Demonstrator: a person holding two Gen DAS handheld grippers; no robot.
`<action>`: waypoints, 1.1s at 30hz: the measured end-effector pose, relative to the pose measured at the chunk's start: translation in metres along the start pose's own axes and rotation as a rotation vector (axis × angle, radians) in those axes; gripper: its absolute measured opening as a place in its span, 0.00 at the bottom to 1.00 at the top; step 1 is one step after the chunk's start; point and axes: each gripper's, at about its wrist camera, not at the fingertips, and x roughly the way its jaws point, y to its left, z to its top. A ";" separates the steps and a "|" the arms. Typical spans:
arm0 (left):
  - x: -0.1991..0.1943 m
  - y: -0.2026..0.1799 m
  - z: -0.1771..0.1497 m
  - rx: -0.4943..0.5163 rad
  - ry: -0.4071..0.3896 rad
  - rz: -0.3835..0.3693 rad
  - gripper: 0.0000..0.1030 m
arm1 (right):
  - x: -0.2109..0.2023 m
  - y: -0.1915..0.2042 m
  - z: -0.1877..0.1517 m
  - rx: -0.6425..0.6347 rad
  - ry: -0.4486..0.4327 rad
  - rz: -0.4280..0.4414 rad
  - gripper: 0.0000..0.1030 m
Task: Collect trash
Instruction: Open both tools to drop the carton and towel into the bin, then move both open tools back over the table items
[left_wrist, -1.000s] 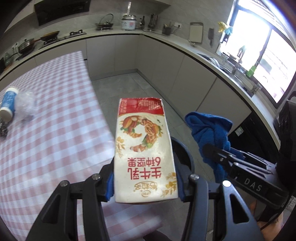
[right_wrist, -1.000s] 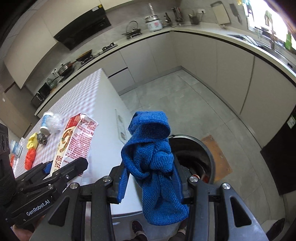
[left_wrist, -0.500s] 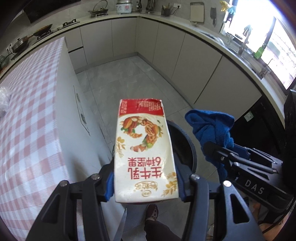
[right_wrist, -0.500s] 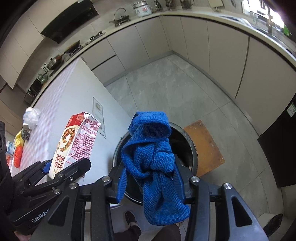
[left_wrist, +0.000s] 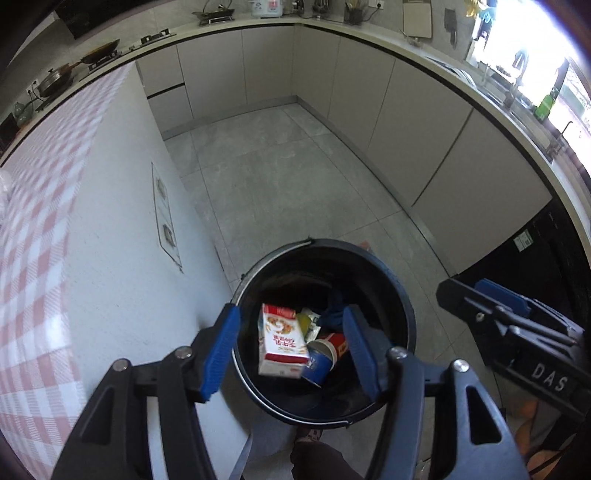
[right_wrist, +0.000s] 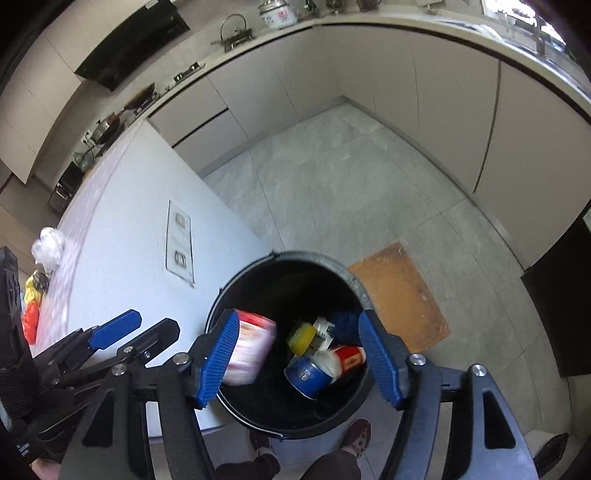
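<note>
Both of my grippers hang over the black bucket (left_wrist: 406, 310) with their jaws opening and nothing pinched between the blue pads. Between the fingers of my left gripper (left_wrist: 291, 347) I look straight down on the milk carton (left_wrist: 282, 345), free of the pads, red end near me, blurred inside the bucket. My right gripper (right_wrist: 297, 354) is spread just as wide, and the blue cloth (right_wrist: 345, 325) lies down in the bucket at its far right side. Beside the cloth sit a yellow piece (right_wrist: 303, 336), a blue can (right_wrist: 308, 376) and a red-and-white wrapper (right_wrist: 349, 358). Just left of the bucket stands the white island (left_wrist: 122, 266), topped with a pink checked cloth (left_wrist: 40, 206). On the grey floor, right of the bucket, lies a brown mat (right_wrist: 400, 295). Far off, cabinets curve round the room.
</note>
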 end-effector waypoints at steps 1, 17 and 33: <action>-0.005 0.000 0.002 0.000 -0.006 -0.004 0.61 | -0.004 0.002 0.002 0.001 -0.006 0.003 0.67; -0.103 0.056 0.014 -0.106 -0.147 0.045 0.62 | -0.064 0.079 0.022 -0.085 -0.065 0.079 0.72; -0.147 0.210 -0.036 -0.309 -0.207 0.186 0.64 | -0.054 0.251 0.005 -0.282 -0.075 0.236 0.79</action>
